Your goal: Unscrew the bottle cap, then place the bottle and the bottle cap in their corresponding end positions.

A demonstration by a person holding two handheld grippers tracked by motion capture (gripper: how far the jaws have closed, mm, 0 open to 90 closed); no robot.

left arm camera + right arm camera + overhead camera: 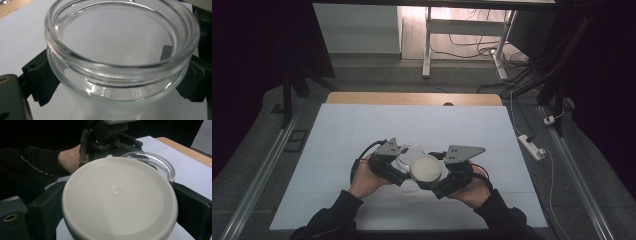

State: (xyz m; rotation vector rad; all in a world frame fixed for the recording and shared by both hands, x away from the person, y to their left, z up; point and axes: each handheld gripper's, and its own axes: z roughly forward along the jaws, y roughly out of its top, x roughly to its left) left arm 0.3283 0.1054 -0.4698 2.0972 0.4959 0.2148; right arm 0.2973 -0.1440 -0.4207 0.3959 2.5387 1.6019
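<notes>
A clear glass jar (120,65) without a lid stands on the white table cover, and my left gripper (117,77) is shut on it, its black jaws pressing on both sides just below the rim. In the high view the jar (406,152) shows between the two hands, with the left gripper (398,161) beside it. My right gripper (120,205) is shut on a round cream lid (120,200), held flat side up just right of the jar. The lid (426,168) and the right gripper (428,172) sit close to the jar's right side. The jar rim (150,161) shows behind the lid.
A white sheet (362,125) covers the table, with a wooden edge (412,98) at the far side. A power strip (532,146) and cables lie on the floor at the right. A white desk frame (427,45) stands beyond the table.
</notes>
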